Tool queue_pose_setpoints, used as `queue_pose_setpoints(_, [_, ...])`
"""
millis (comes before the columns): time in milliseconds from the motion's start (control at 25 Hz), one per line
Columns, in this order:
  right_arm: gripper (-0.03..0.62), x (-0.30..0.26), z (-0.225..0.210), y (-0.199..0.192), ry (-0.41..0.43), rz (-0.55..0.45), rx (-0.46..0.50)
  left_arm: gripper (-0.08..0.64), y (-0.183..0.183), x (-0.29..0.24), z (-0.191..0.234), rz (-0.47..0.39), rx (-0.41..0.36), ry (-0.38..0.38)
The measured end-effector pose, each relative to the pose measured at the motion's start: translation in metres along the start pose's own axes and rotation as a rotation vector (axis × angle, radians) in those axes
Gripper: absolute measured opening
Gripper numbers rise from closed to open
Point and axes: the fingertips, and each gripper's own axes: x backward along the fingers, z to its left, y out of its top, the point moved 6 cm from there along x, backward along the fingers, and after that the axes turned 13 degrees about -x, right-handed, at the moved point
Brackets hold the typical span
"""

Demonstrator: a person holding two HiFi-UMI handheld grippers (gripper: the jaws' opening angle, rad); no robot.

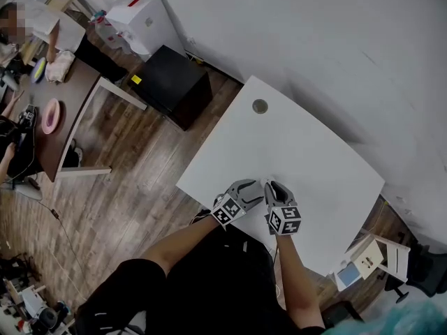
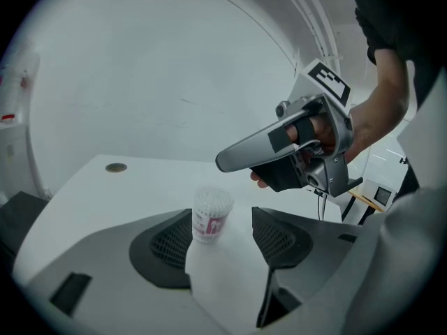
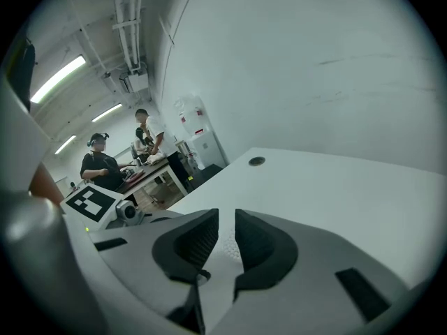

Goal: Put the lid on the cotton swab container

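Observation:
The cotton swab container (image 2: 211,215), a small clear tub with white swab heads showing at its top, stands upright on the white table (image 1: 293,145). It sits between the wide-spread jaws of my left gripper (image 2: 222,216), close to the left jaw and with a gap to the right one. My right gripper (image 2: 222,162) hovers just above the container, its jaws nearly together. A pale dotted patch shows through their narrow gap in the right gripper view (image 3: 223,218). No lid shows clearly in any view. In the head view both grippers (image 1: 255,189) (image 1: 274,185) hide the container.
A round cable grommet (image 1: 260,106) sits at the table's far end. The table's front edge is right by my body. A black cabinet (image 1: 171,82) stands on the floor to the left, a brown table (image 1: 63,110) with people beyond it, and a white stand (image 1: 370,257) at the right.

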Motion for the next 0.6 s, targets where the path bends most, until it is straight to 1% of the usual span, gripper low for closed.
queue_pose_setpoints(80, [0.071,0.014,0.008,0.0,-0.019,-0.029,-0.001,0.262,0.009,0.019,-0.002,-0.026,0.023,0.006])
queue_pose_setpoints(200, [0.071,0.034,0.031,0.0,-0.034,-0.078,0.017,0.262,0.036,0.053,-0.002,-0.09,0.093,0.028])
queue_pose_setpoints(240, [0.071,0.04,0.041,0.0,-0.038,-0.098,0.017,0.262,0.045,0.064,-0.003,-0.11,0.106,0.032])
queue_pose_setpoints(360, [0.071,0.059,0.074,-0.001,-0.057,-0.171,-0.008,0.262,0.066,0.098,-0.007,-0.163,0.116,0.03])
queue_pose_setpoints(480, [0.071,0.079,0.104,-0.004,-0.087,-0.247,-0.039,0.259,0.078,0.13,-0.01,-0.209,0.126,0.019])
queue_pose_setpoints(600, [0.071,0.099,0.126,-0.008,-0.126,-0.306,-0.066,0.211,0.088,0.159,-0.016,-0.228,0.141,0.015])
